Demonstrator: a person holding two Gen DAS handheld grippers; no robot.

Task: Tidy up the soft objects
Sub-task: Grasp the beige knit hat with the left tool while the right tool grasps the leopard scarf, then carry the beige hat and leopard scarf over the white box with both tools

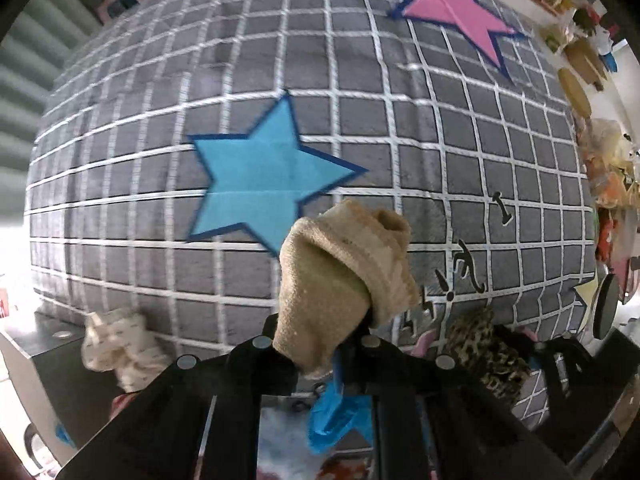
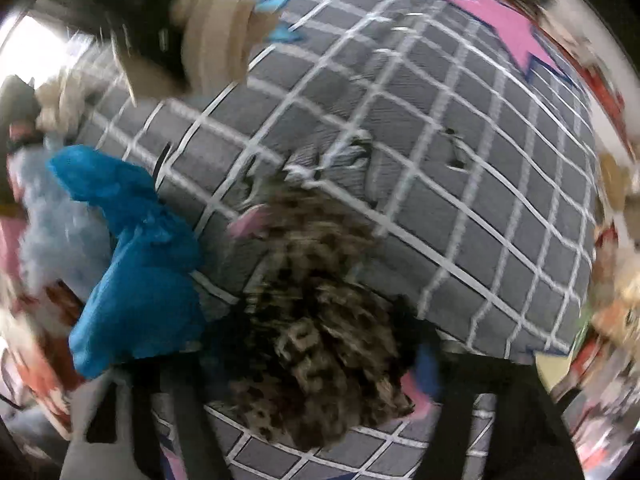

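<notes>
Beige sock (image 1: 344, 280) pinched upright in left hand-held gripper (image 1: 320, 344) above blanket (image 1: 160, 120).

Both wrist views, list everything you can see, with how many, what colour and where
Checked cover: one, grey with white grid, fills the background.
Star patches: two, blue at centre, pink upper right.
Beige sock: one, held up by the left gripper.
Leopard-print fabric: one, brown and black, between the right gripper's fingers.
Blue cloth: one, left of the leopard fabric.
Cream printed cloth: one, lower left.
Left gripper: black, shut on the sock.
Right gripper: black, blurred.
</notes>
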